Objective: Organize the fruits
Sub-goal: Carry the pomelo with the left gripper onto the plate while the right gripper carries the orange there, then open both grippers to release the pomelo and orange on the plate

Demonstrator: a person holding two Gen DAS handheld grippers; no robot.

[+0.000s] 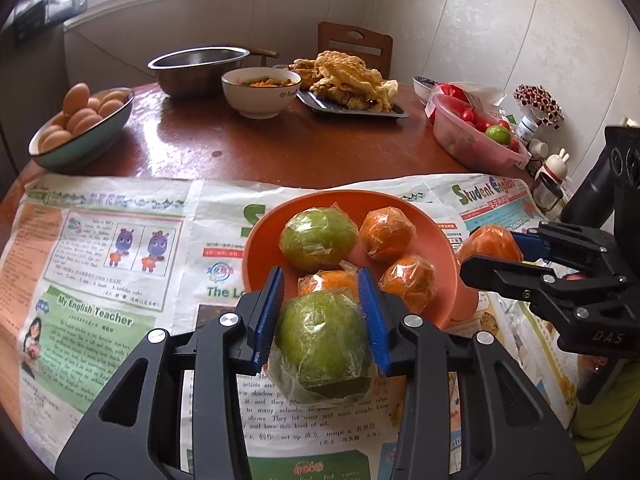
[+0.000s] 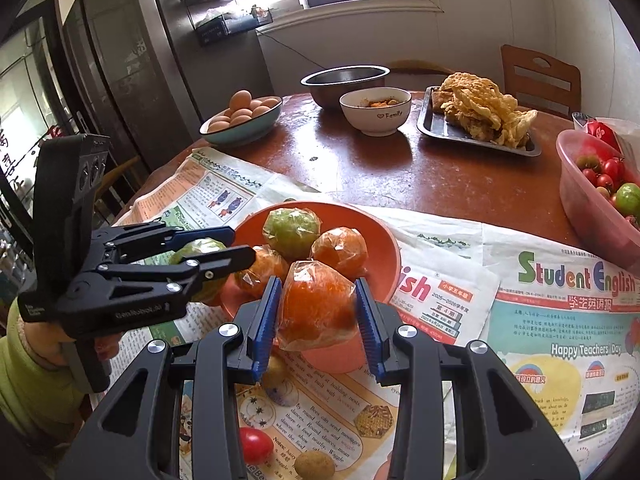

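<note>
Left gripper: the left gripper (image 1: 322,314) has its blue-padded fingers (image 1: 269,312) closed onto a wrapped green fruit (image 1: 323,354), which is lifted above the newspaper (image 1: 120,280) just short of the orange bowl's near rim.
Right gripper: the right gripper (image 2: 316,312) pinches a wrapped orange (image 2: 317,306) between its blue pads (image 2: 370,322); the fruit fills the gap and sits just in front of the bowl's near edge.
Orange bowl: the orange bowl (image 1: 266,240) stands on the newspaper and holds one wrapped green fruit (image 1: 318,239) at the back left and three wrapped oranges (image 1: 386,233) beside and in front of it.
Each gripper seen by the other: in the left view the right gripper (image 1: 490,254) comes in from the right edge with its orange beside the bowl; in the right view the left gripper (image 2: 212,254) comes in from the left with the green fruit at the bowl's left side.
Loose fruit: a small red tomato (image 2: 255,445) and a brownish round fruit (image 2: 315,465), probably a kiwi though the edge of the lens blurs it, lie on the newspaper under the right gripper.
Table: behind the newspaper the brown table (image 1: 280,148) carries a bowl of eggs (image 1: 80,128), a steel bowl (image 1: 196,68), a white bowl (image 1: 260,94), a tray of fried food (image 1: 348,84) and a pink tub of tomatoes (image 1: 476,140).
</note>
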